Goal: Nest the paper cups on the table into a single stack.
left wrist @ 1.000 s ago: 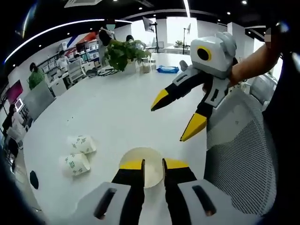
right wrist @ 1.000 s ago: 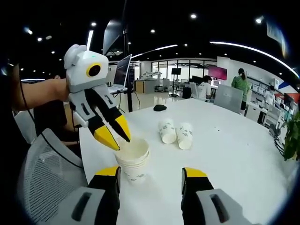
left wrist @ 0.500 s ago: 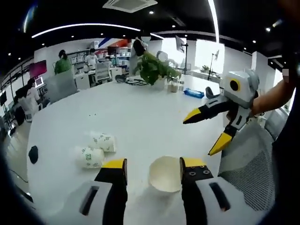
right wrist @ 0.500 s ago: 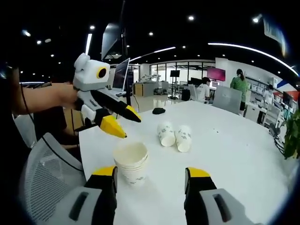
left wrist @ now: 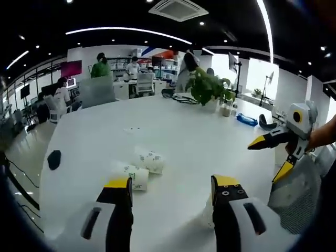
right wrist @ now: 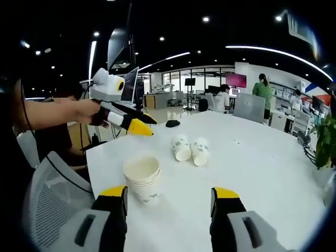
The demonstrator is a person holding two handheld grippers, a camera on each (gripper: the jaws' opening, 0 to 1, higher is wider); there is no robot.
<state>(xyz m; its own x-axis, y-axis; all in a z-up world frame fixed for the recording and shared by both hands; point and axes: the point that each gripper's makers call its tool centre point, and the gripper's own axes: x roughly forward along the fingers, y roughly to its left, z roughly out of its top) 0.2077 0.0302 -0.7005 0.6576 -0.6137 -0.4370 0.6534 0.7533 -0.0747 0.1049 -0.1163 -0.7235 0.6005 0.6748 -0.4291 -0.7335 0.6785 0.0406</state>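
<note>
since the earlier frames left gripper (right wrist: 137, 125) let go of the upright stack (right wrist: 142, 179) and lifted off to upper left, jaws apart, empty, likely swinging toward the two loose cups (right wrist: 190, 149) lying on their sides at centre of the table (right wrist: 273, 168). right gripper (right wrist: 169, 197), jaws wide, empty, low centre.

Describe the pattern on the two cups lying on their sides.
White with small green print, clearest on the two lying cups in the right gripper view.
</note>
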